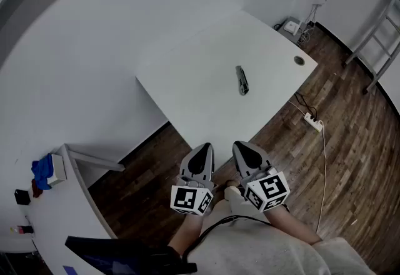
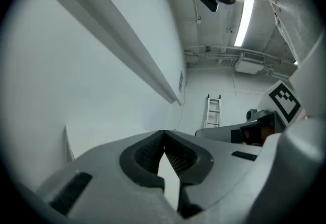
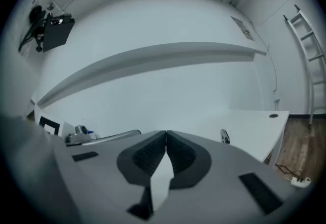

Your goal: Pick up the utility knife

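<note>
A grey and black utility knife (image 1: 242, 79) lies alone on the white table (image 1: 187, 86); in the right gripper view the knife (image 3: 224, 136) is a small shape on the table's far part. Both grippers hang close to the person's body, short of the table's near edge. My left gripper (image 1: 201, 152) is shut with nothing in it, its jaw tips (image 2: 163, 133) touching. Beside it, my right gripper (image 1: 245, 149) is also shut and empty, tips (image 3: 166, 133) meeting.
A cable hole (image 1: 299, 60) sits near the table's right corner. A power strip (image 1: 313, 122) and cables lie on the wood floor. A ladder (image 1: 382, 30) leans at the right. A second white desk (image 1: 50, 205) with small items stands at the left.
</note>
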The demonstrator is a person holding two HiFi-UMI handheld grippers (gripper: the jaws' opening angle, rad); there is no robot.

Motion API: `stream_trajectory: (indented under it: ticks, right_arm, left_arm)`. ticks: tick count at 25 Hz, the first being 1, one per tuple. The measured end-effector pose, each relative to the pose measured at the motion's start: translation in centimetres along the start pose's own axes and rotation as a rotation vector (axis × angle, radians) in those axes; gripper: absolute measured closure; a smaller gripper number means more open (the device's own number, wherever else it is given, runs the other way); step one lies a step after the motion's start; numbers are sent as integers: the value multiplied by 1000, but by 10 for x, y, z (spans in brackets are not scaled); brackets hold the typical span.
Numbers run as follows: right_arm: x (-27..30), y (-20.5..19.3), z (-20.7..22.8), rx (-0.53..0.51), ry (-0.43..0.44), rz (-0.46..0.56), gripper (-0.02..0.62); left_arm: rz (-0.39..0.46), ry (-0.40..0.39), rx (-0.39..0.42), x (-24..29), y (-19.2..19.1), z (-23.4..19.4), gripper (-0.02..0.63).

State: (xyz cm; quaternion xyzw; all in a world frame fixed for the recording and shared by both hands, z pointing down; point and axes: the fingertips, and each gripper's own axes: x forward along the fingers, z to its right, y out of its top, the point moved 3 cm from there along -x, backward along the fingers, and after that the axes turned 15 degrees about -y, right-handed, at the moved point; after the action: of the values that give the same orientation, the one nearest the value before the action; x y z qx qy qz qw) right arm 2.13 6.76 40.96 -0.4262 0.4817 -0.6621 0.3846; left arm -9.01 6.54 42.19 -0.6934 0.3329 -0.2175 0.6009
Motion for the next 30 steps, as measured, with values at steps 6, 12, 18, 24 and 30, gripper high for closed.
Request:
stream_trajectory:
  ticks: [6,12,18,24,30]
  right_arm:
    - [30,7,17,15,3,-7,588]
    - [55,8,29,11,4,-15,588]
    - [87,-5,44,-16,-11,-55,588]
    - [124,-15,61,-87,-28,-113,586]
    - [170,-17,110,-142,-81,-181,529]
  left_arm:
    - [19,-4,2,28,3,-13,600]
    - [14,-8,-4,55,-3,-29,600]
    - [3,-7,0,78,-13,-46,600]
    - [-9,2,-9,100,-29,-66,600]
    - [-23,5,-23,128,-45,-78,600]
